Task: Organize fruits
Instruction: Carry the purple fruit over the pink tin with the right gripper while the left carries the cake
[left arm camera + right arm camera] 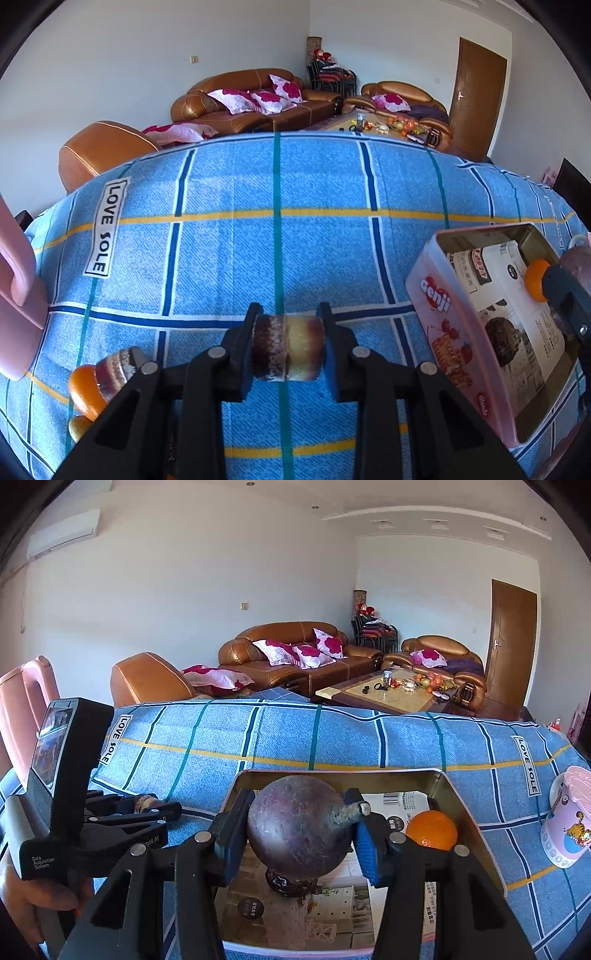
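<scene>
Two "LOVE SOLE" labels (527,766) mark the tablecloth (332,734); tin (443,317) reads "genji".

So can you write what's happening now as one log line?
left tongs: shut on sugarcane piece | right tongs: shut on purple fruit, over tin | orange: in tin

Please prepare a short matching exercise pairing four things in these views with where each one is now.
Things:
1. dark purple round fruit with a stem
2. striped brown-and-yellow cylindrical piece
3. round orange fruit
4. pink cartoon cup

Places:
A. lying inside the pink rectangular tin
B. standing on the blue checked cloth, right of the tin
C. between the right gripper fingers, above the tin
D. between the left gripper fingers, above the cloth

Pairs: 1-C, 2-D, 3-A, 4-B
</scene>
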Motion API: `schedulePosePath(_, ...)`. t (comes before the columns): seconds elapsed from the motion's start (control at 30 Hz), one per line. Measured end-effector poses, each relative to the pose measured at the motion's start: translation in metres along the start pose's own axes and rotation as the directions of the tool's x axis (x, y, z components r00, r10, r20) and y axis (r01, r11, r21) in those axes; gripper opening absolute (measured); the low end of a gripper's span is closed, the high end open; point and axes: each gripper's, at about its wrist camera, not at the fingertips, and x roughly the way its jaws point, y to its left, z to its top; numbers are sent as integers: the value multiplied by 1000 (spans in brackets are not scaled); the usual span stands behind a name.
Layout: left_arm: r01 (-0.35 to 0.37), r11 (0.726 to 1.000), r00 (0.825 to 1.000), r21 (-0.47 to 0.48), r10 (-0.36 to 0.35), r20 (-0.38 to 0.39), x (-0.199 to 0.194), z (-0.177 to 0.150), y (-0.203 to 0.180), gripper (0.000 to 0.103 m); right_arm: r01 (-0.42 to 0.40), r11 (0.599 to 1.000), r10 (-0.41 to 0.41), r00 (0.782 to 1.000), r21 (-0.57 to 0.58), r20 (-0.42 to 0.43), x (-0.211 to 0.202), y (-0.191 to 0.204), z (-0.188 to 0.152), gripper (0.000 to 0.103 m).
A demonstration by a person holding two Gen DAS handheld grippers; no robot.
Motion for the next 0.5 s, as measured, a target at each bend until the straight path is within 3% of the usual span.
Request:
schedulePosePath(0.27, -80, 996, 988, -35, 84, 128, -24, -3, 9, 31, 8, 1000, -8, 1000, -10, 20, -4, 3, -1, 52)
schedulePosePath(0.5, -92, 994, 981, -58, 100, 166, -31, -3, 8, 31, 20, 1000, -19, 999, -24, 41, -7, 3, 0, 52)
